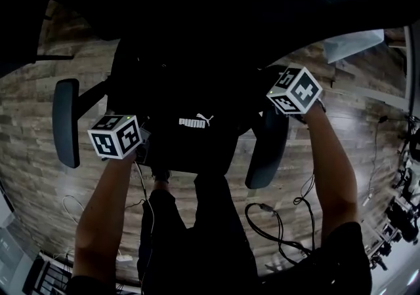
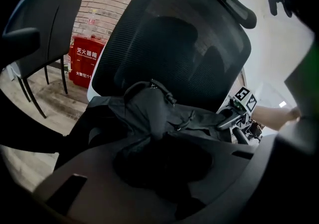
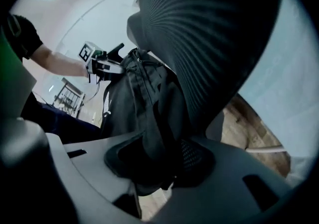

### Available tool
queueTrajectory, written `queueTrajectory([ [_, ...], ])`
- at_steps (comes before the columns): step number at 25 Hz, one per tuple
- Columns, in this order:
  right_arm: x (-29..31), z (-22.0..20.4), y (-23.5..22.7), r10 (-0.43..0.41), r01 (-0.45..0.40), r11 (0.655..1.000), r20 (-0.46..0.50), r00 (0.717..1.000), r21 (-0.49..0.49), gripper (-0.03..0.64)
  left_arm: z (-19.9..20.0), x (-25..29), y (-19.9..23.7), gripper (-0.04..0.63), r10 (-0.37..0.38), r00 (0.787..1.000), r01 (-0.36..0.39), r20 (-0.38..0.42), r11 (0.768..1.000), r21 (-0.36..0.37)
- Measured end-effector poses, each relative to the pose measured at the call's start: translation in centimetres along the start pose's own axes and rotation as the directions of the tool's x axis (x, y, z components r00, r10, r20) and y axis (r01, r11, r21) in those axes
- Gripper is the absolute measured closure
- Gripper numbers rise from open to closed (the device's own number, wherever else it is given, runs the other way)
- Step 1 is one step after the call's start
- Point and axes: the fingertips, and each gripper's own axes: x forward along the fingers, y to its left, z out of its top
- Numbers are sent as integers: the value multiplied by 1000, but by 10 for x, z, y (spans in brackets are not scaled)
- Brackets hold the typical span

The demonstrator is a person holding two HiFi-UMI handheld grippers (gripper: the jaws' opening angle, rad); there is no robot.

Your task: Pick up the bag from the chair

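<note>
In the head view the black bag (image 1: 194, 141) over the chair (image 1: 65, 122) seat was nearly lost in darkness, only its white logo clear, and both grippers' jaws were hidden. Their own views showed more: the left gripper (image 2: 162, 156) clamped on a fold of the bag in front of the chair's mesh back, the right gripper (image 3: 158, 166) pinching its fabric beside that back

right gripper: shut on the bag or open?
Shut on it: a fold of the black fabric bag runs down into the right gripper, pinched between its jaws, in the right gripper view.
</note>
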Motion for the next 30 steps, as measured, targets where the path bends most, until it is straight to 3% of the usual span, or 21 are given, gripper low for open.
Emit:
queueTrajectory([
  [7,-37,19,22,-115,118,992,49,992,-46,471,37,-32,-21,518,-64,995,60,75,997,51],
  [13,-80,45,34,-204,209,977,120,971,-28,480,76,-64,-43,525,-107,986,95,126,991,98],
  [22,-156,99,82,-278,296,953,204,939,-65,482,135,-143,-70,526,-152,961,115,231,979,166],
  [30,-214,135,135,-340,369,927,261,904,-72,482,174,-215,-93,528,-163,933,86,320,967,240],
])
